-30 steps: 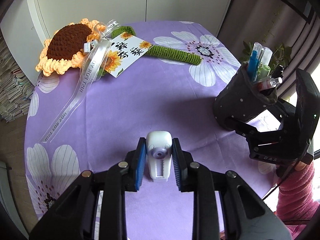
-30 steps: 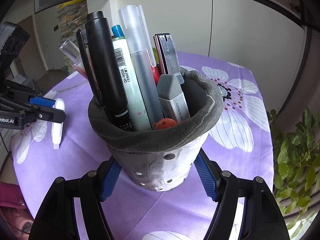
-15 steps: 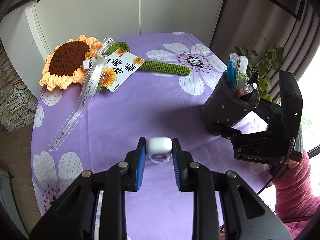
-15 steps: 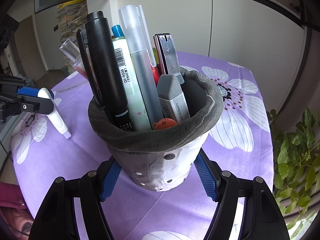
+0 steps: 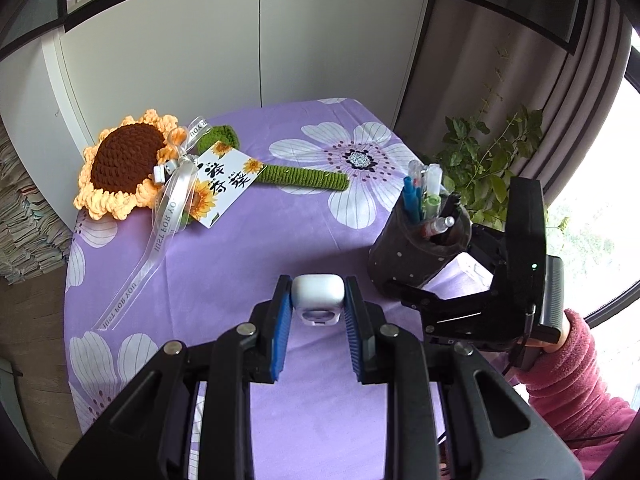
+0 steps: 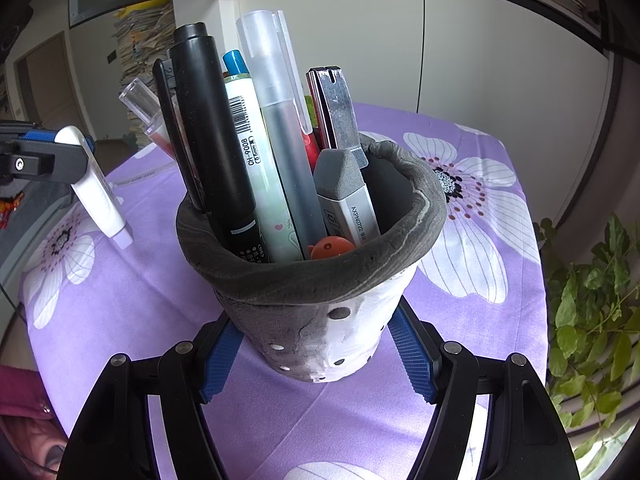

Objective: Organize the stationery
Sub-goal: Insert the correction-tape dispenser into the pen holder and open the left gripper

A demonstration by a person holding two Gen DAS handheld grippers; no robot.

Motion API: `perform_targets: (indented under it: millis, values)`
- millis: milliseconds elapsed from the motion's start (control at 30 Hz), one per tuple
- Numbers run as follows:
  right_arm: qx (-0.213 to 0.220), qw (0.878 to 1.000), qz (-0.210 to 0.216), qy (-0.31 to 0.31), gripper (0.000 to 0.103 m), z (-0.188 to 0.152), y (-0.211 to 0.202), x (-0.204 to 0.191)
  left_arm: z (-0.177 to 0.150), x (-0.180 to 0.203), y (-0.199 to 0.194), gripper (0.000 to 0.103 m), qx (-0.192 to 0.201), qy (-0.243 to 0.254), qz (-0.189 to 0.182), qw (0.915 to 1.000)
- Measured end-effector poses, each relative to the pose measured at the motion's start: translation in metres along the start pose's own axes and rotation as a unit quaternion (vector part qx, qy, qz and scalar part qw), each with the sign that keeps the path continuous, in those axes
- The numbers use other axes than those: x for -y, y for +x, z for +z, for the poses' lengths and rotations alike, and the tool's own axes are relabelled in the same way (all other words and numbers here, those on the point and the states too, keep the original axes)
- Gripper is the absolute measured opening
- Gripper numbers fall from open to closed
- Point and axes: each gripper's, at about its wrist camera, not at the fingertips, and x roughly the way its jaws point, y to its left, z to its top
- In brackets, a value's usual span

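My left gripper (image 5: 317, 308) is shut on a white correction tape dispenser (image 5: 318, 298) and holds it above the purple flowered tablecloth (image 5: 248, 256); the right wrist view shows it tilted in the air at left (image 6: 96, 188). My right gripper (image 6: 316, 350) has its blue pads on both sides of a grey felt pen holder (image 6: 320, 292), which stands on the table. The holder (image 5: 416, 254) is full of pens, markers and a utility knife (image 6: 336, 116).
A crocheted sunflower (image 5: 124, 160) with a green stem, a card (image 5: 224, 180) and a clear ribbon lies at the far left of the table. A potted plant (image 5: 484, 168) stands past the table's right edge. White cabinets are behind.
My left gripper has lifted the correction tape off the table and raised it, tilting it. The right gripper and pen holder have stayed in place.
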Motion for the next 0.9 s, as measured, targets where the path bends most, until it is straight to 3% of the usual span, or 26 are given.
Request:
perform_targets:
  millis: [600, 900]
  values:
    - [0.0, 1.0, 0.0, 0.0, 0.073, 0.0, 0.0, 0.0, 0.048, 0.043, -0.041, 0.023, 0.067, 0.037, -0.079, 0.9939]
    - [0.0, 1.0, 0.001, 0.001, 0.073, 0.0, 0.0, 0.001, 0.078, 0.063, -0.031, 0.023, 0.055, 0.048, -0.109, 0.9914]
